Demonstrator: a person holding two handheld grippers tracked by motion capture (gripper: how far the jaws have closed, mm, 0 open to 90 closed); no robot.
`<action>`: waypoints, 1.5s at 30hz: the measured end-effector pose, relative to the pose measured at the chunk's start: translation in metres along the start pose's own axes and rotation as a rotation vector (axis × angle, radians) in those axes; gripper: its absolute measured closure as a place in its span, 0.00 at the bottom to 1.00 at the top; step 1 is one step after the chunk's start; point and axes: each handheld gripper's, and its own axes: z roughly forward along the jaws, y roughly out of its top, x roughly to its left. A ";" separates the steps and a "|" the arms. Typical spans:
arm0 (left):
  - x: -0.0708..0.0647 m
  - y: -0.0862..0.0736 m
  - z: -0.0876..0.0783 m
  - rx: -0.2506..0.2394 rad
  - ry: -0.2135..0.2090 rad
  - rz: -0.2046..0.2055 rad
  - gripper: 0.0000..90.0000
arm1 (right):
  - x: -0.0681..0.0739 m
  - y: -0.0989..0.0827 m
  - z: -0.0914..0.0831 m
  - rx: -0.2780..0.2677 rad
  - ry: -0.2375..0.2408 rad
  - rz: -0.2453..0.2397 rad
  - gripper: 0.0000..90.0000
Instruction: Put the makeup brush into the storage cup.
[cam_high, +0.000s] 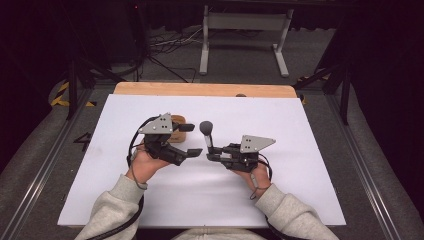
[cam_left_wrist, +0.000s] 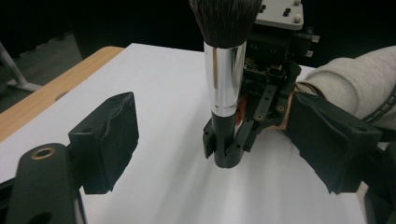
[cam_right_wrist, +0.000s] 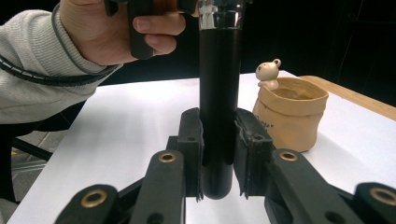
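Note:
A makeup brush (cam_high: 206, 134) with a black handle, silver ferrule (cam_left_wrist: 226, 77) and dark bristles stands upright, bristles up. My right gripper (cam_high: 212, 152) is shut on the lower handle (cam_right_wrist: 218, 116), one pad on each side. My left gripper (cam_high: 195, 140) is open with nothing between its pads; its jaws point at the brush from the left, tips just short of it. In the left gripper view the wide jaws (cam_left_wrist: 215, 116) frame the brush and the right gripper behind it. The hand that carries the left gripper (cam_right_wrist: 116, 28) shows past the brush in the right gripper view.
A tan pouch-shaped cup (cam_right_wrist: 290, 112) with a small bear figure (cam_right_wrist: 268, 72) on its rim stands on the white sheet (cam_high: 200, 200), behind the left gripper (cam_high: 178, 120). A wooden table edge (cam_high: 205, 89) runs along the far side. A white frame (cam_high: 245, 30) stands on the floor beyond.

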 end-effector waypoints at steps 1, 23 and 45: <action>0.000 0.000 0.000 -0.014 0.000 -0.003 0.20 | 0.000 0.000 0.000 -0.001 0.002 0.000 0.83; -0.002 -0.002 0.016 -0.185 0.018 -0.043 0.20 | -0.001 -0.001 0.000 -0.003 -0.003 0.008 0.83; -0.008 -0.004 0.029 -0.210 0.062 -0.060 0.55 | 0.000 -0.001 0.000 0.002 -0.007 0.007 0.83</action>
